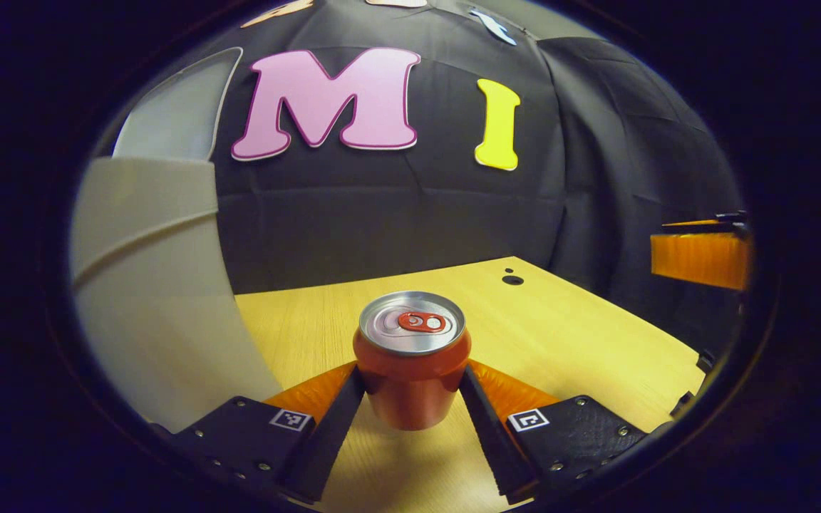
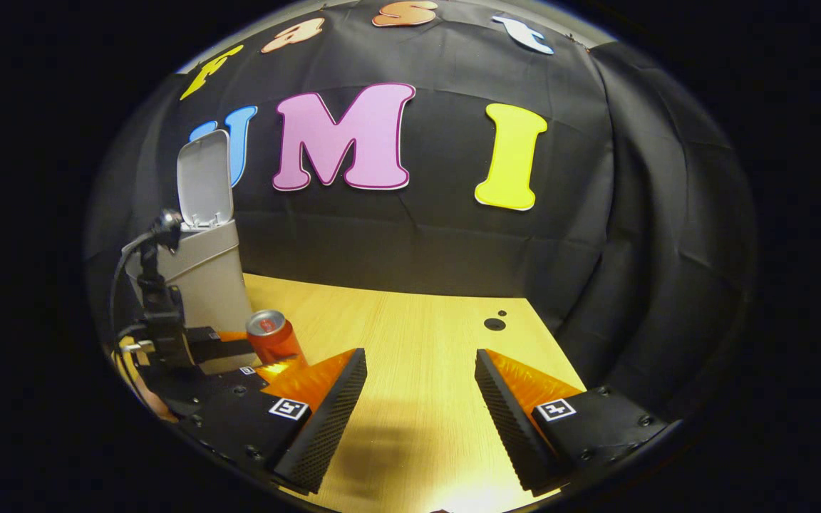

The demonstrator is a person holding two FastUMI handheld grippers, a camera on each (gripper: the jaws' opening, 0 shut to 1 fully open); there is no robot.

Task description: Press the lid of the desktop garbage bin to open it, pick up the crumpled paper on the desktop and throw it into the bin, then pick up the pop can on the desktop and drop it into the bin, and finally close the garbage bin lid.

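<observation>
Pop can (image 1: 412, 370) clamped in left gripper (image 1: 412, 388).
Right gripper (image 2: 421, 381) spread apart; open-lidded bin (image 2: 204, 267) at ten o'clock.

One pop can (image 1: 412, 370) is standing on the one counter (image 1: 581, 335). One garbage bin (image 2: 207, 274) is sitting there too, and two claws are showing: left claw (image 1: 410, 399), right claw (image 2: 421, 413).

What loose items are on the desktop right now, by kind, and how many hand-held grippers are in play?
Red aluminium pop can: 1
Grey plastic desktop garbage bin, lid up: 1
Hand-held gripper: 2, left closed around the can, right open over bare wooden desktop
Total: 4
</observation>
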